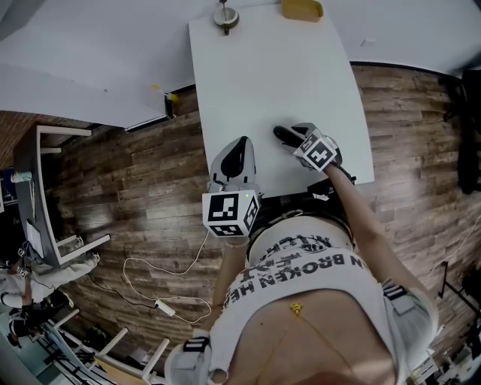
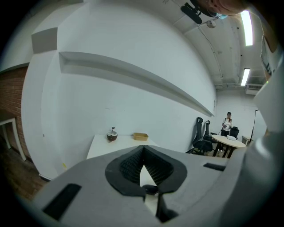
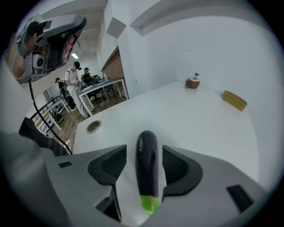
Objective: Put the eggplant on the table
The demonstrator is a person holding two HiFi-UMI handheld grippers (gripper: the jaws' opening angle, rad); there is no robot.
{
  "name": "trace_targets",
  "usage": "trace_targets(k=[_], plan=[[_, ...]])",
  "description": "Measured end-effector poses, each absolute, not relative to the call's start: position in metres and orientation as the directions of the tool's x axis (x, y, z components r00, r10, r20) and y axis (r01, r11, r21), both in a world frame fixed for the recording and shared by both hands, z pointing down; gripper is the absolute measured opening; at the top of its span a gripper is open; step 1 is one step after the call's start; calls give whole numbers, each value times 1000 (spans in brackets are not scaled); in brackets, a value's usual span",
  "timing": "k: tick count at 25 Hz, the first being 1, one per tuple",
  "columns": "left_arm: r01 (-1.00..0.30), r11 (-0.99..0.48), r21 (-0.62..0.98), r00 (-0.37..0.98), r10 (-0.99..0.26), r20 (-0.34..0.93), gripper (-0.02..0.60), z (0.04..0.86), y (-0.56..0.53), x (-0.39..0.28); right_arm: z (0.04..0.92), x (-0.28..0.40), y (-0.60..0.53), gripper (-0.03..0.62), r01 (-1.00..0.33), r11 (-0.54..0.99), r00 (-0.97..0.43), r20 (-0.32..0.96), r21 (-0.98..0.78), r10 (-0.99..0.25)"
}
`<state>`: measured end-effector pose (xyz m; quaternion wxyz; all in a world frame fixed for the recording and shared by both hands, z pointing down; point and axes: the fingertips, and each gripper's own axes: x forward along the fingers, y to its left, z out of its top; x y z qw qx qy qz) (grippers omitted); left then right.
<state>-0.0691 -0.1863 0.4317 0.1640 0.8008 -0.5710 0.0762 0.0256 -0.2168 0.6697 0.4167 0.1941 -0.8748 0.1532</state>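
Note:
A dark purple eggplant (image 3: 147, 164) with a green stem end lies on the white table (image 3: 199, 115), lengthwise between the jaws of my right gripper (image 3: 144, 151). Those jaws stand open, with a gap on each side of the eggplant. In the head view the right gripper (image 1: 291, 138) is low over the table's near part, and the eggplant (image 1: 283, 135) shows dark at its tips. My left gripper (image 1: 237, 150) hovers at the table's near left corner, shut and holding nothing; its pads (image 2: 133, 166) meet at the tips.
At the table's far end stand a brown round bowl (image 1: 225, 16) and a yellow tray (image 1: 302, 9). A round grommet (image 3: 93, 126) sits in the tabletop near the left edge. A cable (image 1: 165, 301) lies on the wooden floor. People stand by desks (image 3: 73, 88).

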Motion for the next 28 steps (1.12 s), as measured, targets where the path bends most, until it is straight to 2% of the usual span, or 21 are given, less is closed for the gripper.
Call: trace_targets(k=[7,17,28], plan=[[-940,-292,175,334,-891,307,-2,431,-184,-69,645,22,-221,225,-452,890,-593,765,-58,-251],[-939,-298,174,339,-888,311,-2,430,-183,-63,609,21,-221,49,-433,901,-633,717,-16,-292],[-936,-306,176,347,-886,307,-2,428,-184,-56,562,21,-214,12,-447,895,-694,632,0,-346]])
